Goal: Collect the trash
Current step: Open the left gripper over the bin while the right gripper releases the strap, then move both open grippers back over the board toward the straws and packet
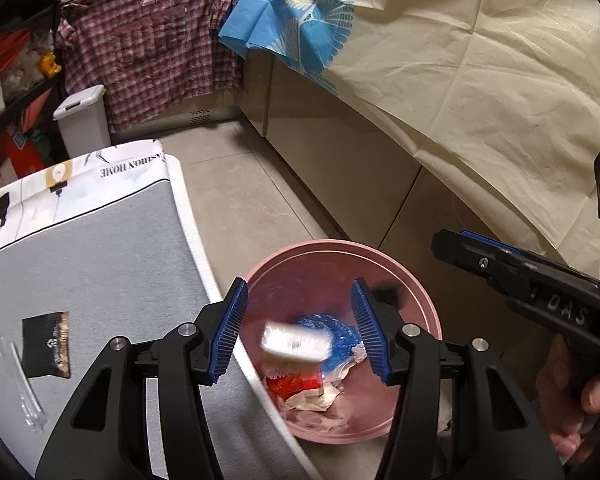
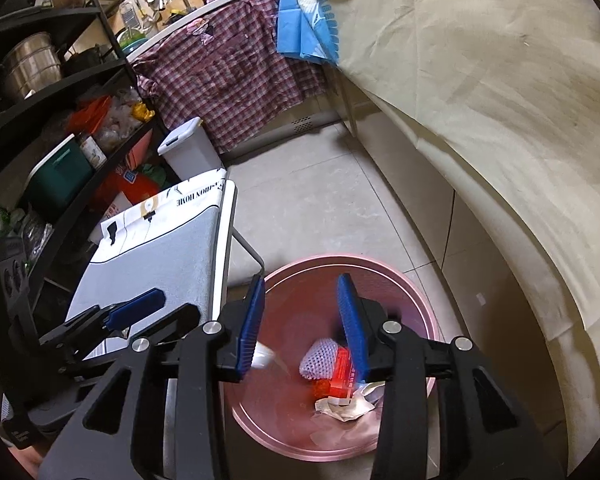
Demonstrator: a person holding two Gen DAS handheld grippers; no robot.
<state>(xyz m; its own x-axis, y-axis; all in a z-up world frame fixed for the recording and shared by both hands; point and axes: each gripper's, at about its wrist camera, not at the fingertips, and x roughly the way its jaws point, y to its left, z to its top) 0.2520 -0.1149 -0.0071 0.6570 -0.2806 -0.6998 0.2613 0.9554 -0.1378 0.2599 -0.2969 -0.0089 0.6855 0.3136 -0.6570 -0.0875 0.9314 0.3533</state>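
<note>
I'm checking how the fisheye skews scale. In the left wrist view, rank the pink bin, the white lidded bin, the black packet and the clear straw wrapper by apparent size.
1. Pink bin, though it is also nearest the camera.
2. White lidded bin, farther off, so likely understated.
3. Black packet on the grey board.
4. Clear straw wrapper: about as long as the packet, far thinner.

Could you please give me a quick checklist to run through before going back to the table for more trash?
1. Left tongs open and empty: ok; the blurred white piece between them looks to be dropping into the pink bin, untouched by the pads.
2. Right tongs open: ok, pads apart.
3. Right tongs free of trash: cannot tell; a blurred white scrap sits beside one pad.
4. Both tongs over the bin: ok.
5. Bin has room: ok; wrappers cover only the bottom.
6. Table cleared: not ok; a black packet and a clear wrapper lie there.
</note>
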